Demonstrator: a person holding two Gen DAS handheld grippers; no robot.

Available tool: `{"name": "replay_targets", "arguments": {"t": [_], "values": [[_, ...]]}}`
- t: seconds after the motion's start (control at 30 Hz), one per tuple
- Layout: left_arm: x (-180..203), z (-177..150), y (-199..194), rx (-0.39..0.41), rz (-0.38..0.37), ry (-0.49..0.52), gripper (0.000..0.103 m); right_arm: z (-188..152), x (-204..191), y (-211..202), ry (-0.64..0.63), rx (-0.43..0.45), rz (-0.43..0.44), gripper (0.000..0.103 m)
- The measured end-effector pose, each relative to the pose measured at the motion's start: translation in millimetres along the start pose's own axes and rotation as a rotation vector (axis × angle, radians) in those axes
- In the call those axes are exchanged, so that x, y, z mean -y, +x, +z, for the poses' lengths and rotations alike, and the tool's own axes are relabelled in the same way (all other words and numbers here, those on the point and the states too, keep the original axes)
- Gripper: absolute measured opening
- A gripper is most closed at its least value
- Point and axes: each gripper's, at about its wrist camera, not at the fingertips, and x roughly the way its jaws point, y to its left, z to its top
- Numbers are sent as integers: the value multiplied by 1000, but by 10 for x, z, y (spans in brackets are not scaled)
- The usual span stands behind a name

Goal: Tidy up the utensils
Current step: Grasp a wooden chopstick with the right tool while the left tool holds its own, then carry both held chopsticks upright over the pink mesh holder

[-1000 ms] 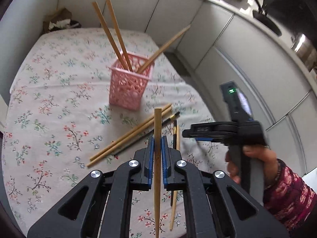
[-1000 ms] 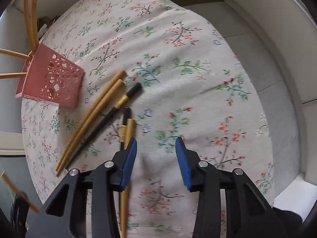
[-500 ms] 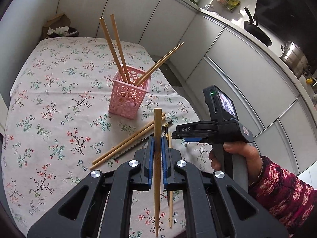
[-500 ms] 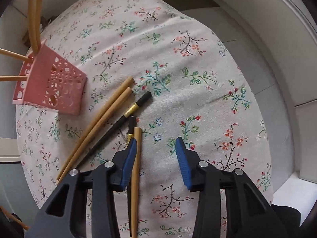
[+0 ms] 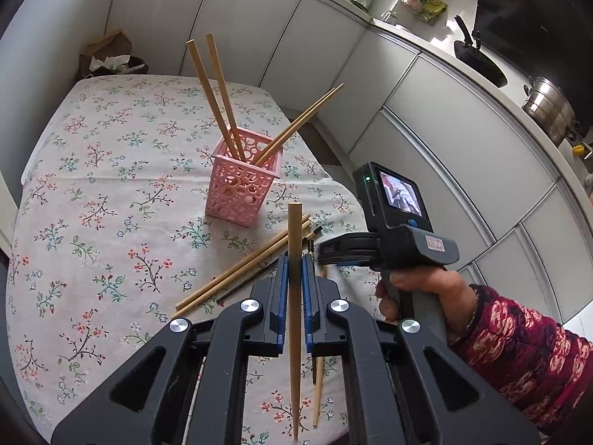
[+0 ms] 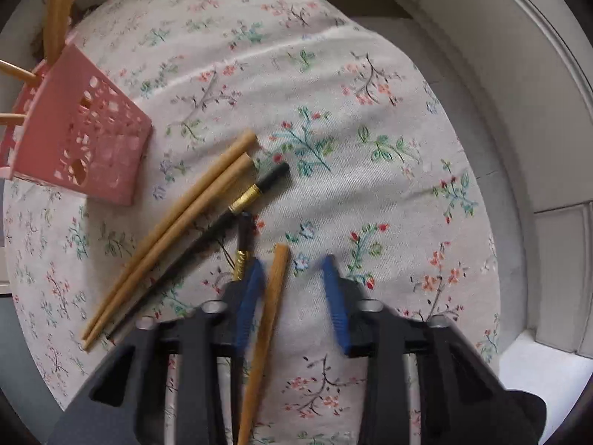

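Over a flowered tablecloth [image 5: 111, 170], we hold one wooden chopstick [image 5: 294, 296] clamped upright between the blue pads of our left gripper [image 5: 294, 289], a little higher and nearer the pink basket [image 5: 242, 185], where four chopsticks already stand. Our right gripper [image 6: 289, 289], which a second ago stood wide beside a loose chopstick [image 6: 268, 307] on the near side of the cloth, has now slid over it, and its blurred fingers are closing with that stick between them but not yet pinched. Two more wooden chopsticks [image 6: 178, 233] and two black ones with gold bands [image 6: 244, 200] lie left of it. Five sticks remain to be gathered.
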Motion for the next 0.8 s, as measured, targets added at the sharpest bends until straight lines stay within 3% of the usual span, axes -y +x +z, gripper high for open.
{"name": "replay_targets", "arguments": {"t": [0.1,0.23,0.53,0.8], "values": [[-9,-25,-48,15,16,-3,7,-188,161,-95,48,99,167,8],[15,-65,-129,40,44,-9,7,-592,383,-457,8,296,289,8],[413,-148,-395,185,128,13,7,-1463,628,-1463,-165,701,369,8],[803,298,-595,299,159,57,7,-1431,897,-2215,-118,905,463,8]]}}
